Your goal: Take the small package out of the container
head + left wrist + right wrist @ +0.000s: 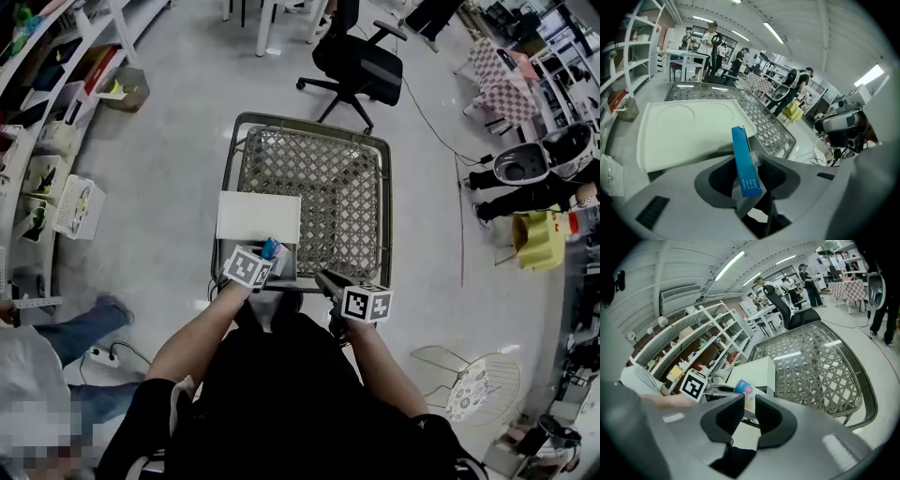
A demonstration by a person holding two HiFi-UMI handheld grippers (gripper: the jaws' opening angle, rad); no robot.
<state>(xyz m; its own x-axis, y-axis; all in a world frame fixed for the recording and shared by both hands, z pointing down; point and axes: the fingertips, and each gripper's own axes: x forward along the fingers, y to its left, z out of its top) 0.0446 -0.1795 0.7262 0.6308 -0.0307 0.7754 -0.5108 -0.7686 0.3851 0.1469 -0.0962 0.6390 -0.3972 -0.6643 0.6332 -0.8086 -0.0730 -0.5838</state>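
Lab workspace — stocked shelves (698,341), office chair (361,61), white desks (686,56)

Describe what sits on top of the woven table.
A white container sits at the woven table's near-left corner. At its near edge, the left hand-held gripper, jaws opening, has a small blue package between them. The lid hides the container's inside.

Blue package (744,161) between opening jaws of the left tool (745,176), white tray (689,131) beyond.

Head view steep down over basket (347,202); 2 claw views close, sharing it.
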